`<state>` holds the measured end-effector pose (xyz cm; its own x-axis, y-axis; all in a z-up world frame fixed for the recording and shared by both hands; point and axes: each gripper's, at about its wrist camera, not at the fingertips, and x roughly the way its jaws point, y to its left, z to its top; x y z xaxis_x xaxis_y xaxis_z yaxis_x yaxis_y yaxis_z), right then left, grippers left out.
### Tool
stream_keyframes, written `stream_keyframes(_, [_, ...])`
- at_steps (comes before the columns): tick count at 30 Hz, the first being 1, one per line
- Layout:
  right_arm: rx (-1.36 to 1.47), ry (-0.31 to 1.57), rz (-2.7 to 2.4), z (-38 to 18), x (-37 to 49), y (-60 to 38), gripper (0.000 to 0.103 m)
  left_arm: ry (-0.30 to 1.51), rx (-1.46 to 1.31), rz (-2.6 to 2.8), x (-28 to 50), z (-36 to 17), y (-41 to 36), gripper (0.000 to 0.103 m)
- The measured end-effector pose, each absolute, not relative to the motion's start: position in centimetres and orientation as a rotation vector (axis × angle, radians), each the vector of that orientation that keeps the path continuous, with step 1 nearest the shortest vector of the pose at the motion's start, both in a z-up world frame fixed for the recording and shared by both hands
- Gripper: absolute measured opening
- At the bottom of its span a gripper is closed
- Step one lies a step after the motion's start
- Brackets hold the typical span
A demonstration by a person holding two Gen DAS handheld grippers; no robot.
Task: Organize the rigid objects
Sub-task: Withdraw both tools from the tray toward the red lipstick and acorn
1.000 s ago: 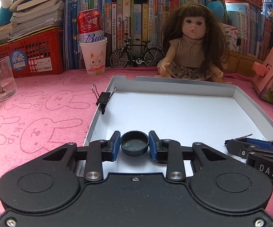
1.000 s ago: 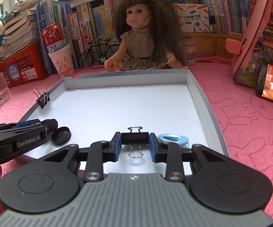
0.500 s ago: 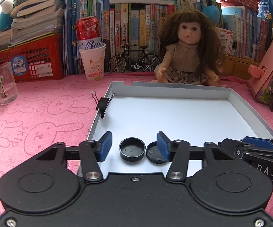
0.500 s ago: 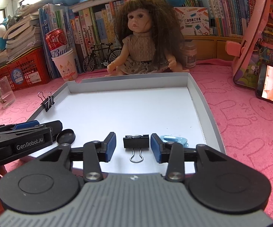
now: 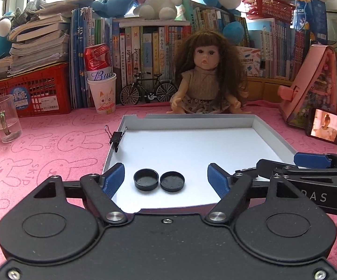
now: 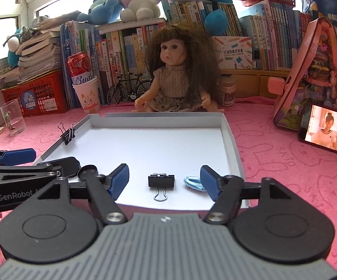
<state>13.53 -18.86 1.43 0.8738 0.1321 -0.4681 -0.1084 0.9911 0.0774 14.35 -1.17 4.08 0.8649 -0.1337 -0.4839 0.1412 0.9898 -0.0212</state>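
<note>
- Inside the shallow white tray (image 5: 131, 123), near its front edge, two round black caps (image 5: 146, 179) lie side by side, almost touching; a black binder clip (image 6: 161, 181) and a pale blue oval piece (image 6: 193, 183) lie near the front right.
- Left gripper (image 5: 166, 180) is spread wide, empty, caps between its blue pads.
- Right gripper (image 6: 164, 182) is likewise released, around the clip.
- Judged best: lift straight back, avoiding nudging the light, smooth plastic caps.
- Another binder clip (image 5: 116, 137) bites the tray's thin left wall.
</note>
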Motion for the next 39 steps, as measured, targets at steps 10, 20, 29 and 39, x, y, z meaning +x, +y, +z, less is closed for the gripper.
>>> stream_keyframes(10, [0.036,0.453,0.118,1.8,11.0,-19.4,0.084,0.493,-0.025,-0.199,11.2,5.0,-1.1,0.078])
stream_keyframes(20, [0.035,0.45,0.092,0.9,8.9,-20.4,0.088,0.487,-0.008,-0.26,8.3,4.3,-2.2,0.078])
stream_keyframes(29, [0.015,0.422,0.08,0.4,7.0,-20.7,0.09,0.491,-0.008,-0.302,6.2,3.0,-2.5,0.08])
stream_keyframes(39, [-0.028,0.398,0.072,-0.7,4.9,-21.2,0.094,0.48,0.019,-0.306,4.2,1.5,-2.8,0.08])
